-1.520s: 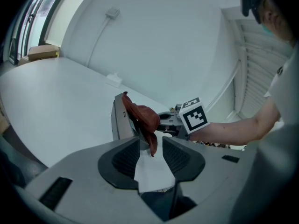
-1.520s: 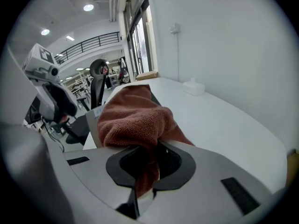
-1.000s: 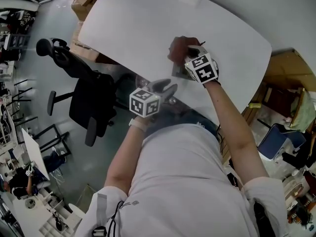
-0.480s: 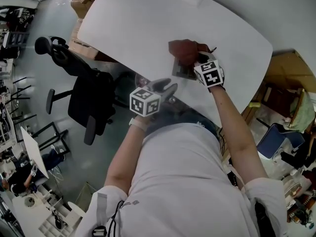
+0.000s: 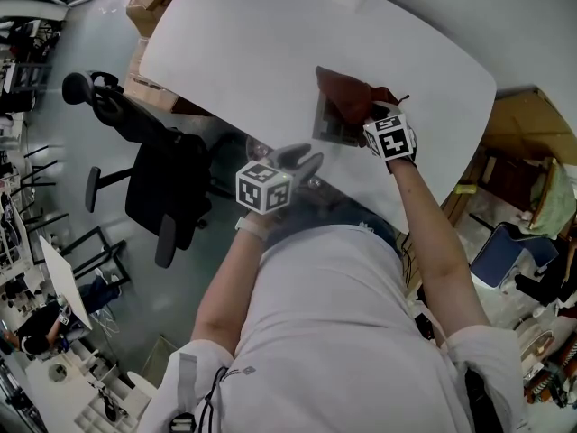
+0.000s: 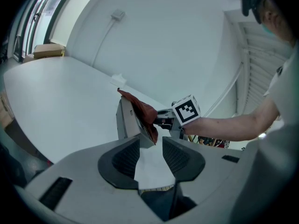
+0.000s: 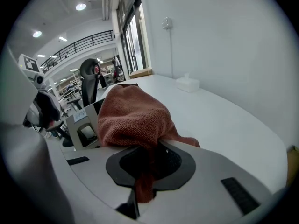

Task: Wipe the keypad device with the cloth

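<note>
On the left, your left gripper [image 5: 302,161] hangs at the near edge of the white table [image 5: 243,34]. It has kept still. Its fingers [image 6: 122,158] are spread apart with nothing held; only the table shows in the gap. It is not touching the keypad device [image 5: 330,123], which stands just past it on the table, tipped up.

The red-brown cloth [image 5: 348,92] lies draped over the top of the device. To the right, your right gripper [image 5: 371,114] is clenched tight on a bunch of that cloth.

A second ago the cloth sat more to the left on the device. Now you have dragged it rightward and a bit toward you. That looks like one wipe stroke across the device. Part of the device's face shows bare beside the cloth, so I think more strokes are needed.
</note>
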A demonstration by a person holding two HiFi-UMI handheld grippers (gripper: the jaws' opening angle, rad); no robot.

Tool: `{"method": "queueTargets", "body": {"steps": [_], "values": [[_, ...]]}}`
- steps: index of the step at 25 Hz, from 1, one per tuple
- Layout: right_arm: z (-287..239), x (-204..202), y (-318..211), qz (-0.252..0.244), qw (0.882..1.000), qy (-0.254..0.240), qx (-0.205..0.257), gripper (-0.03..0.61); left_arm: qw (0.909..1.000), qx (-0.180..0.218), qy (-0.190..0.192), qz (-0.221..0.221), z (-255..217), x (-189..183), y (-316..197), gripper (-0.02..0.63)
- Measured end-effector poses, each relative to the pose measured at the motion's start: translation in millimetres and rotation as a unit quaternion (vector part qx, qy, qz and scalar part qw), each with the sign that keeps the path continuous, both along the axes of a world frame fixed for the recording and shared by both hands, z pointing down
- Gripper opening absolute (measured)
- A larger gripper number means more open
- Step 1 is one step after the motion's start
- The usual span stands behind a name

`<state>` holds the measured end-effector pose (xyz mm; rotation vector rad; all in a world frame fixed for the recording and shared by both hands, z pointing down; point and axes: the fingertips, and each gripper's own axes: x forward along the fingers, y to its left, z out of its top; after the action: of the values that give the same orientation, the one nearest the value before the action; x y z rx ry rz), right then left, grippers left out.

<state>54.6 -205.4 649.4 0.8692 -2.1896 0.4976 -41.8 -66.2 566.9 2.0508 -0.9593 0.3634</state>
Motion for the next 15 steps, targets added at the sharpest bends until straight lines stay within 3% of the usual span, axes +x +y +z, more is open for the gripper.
{"method": "queueTargets", "body": {"steps": [8,15], "values": [[-68.9,-58.9,-30.1,-0.024,0.996,-0.081,0.041,0.046,1.0,0.0,0.0,-0.003,-0.5,-2.9,0.7,0.137],[-62.8,-82.9,-40.4,-0.045,0.995,-0.082,0.037,0.046,0.9999,-0.002,-0.004,-0.013,-1.7,-5.6,5.0,0.137]]}}
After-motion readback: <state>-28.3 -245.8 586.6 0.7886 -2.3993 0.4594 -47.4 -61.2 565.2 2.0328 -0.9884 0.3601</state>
